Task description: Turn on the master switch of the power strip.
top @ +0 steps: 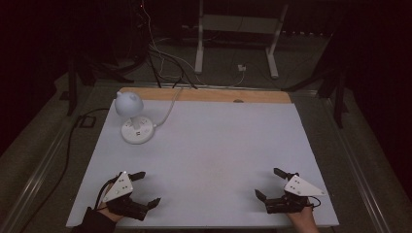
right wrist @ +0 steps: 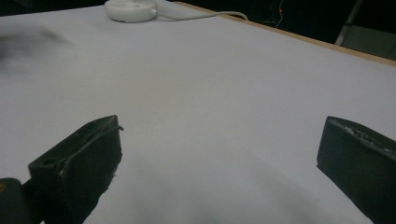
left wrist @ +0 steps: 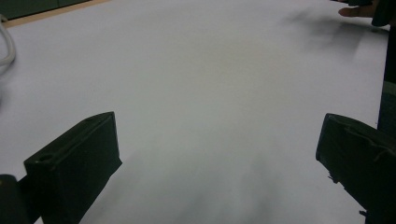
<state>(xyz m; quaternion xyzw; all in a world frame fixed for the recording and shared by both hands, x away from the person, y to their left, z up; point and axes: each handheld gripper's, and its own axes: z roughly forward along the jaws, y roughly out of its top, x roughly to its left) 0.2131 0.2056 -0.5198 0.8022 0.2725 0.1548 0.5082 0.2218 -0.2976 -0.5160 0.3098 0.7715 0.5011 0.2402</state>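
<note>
Both grippers rest at the near edge of the white table (top: 204,145), jaws wide, nothing between: left gripper (top: 148,188), right gripper (top: 268,183). The small white round-based desk lamp (top: 133,119) stands far-left, well apart from the left gripper.

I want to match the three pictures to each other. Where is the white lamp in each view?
High view: the lamp stands at the far left of the table, near the wooden edge.
Left gripper view: only a bit of white cord shows, at the left edge; it may be the lamp's.
Right gripper view: its round base is at the top, left of centre, cut off by the frame.
Shared landmark: the wooden edge.
</note>
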